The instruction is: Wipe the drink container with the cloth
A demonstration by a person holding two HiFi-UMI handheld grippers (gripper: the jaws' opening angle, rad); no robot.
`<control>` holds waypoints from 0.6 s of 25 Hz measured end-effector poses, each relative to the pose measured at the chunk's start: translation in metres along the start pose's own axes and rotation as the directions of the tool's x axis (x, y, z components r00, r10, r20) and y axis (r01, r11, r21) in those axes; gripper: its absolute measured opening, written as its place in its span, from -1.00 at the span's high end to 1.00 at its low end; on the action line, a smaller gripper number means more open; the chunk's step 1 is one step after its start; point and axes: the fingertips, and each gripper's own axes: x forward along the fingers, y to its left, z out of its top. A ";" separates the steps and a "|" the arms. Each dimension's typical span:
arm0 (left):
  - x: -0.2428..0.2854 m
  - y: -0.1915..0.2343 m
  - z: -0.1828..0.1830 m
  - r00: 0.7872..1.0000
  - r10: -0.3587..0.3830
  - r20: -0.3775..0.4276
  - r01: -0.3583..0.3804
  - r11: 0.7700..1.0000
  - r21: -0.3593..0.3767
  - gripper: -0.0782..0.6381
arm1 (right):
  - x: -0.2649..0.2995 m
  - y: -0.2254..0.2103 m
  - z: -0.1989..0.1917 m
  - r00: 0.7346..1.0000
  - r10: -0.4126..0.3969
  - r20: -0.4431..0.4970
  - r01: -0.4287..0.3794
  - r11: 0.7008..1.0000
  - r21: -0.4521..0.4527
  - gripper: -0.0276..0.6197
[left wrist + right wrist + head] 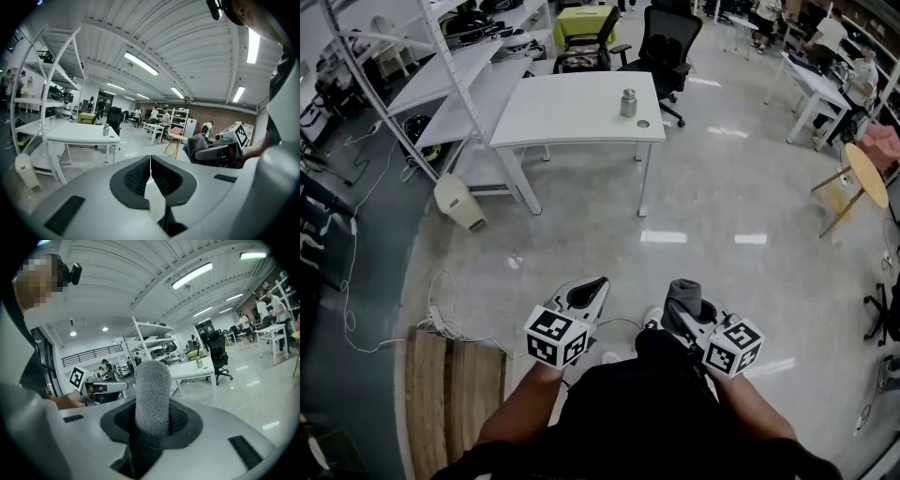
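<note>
L claw [594, 287] shut, R claw [687, 311] clamping cloth [682, 291], both held waist-level.

Long ceiling tube lights [141, 64] fill the room with bright, even white light, which glares back as white patches off the glossy floor [722, 187] in the head view. Shadows are soft and faint, as under the white table [572, 112]. Both gripper views bow strongly toward black, vignetted corners.
</note>
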 end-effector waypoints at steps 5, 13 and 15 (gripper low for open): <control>-0.008 0.007 0.002 1.000 0.024 0.017 -0.024 1.000 -0.013 0.73 | 0.008 0.002 0.004 1.000 0.008 -0.019 -0.008 1.000 -0.006 0.58; -0.008 0.027 -0.003 0.998 0.061 0.023 -0.060 0.997 -0.048 0.73 | 0.032 -0.003 0.012 0.999 0.038 -0.019 -0.039 0.999 -0.005 0.58; -0.004 0.032 -0.001 0.998 0.067 0.020 -0.066 0.997 -0.049 0.73 | 0.038 -0.009 0.012 0.999 0.040 -0.021 -0.040 0.999 0.005 0.58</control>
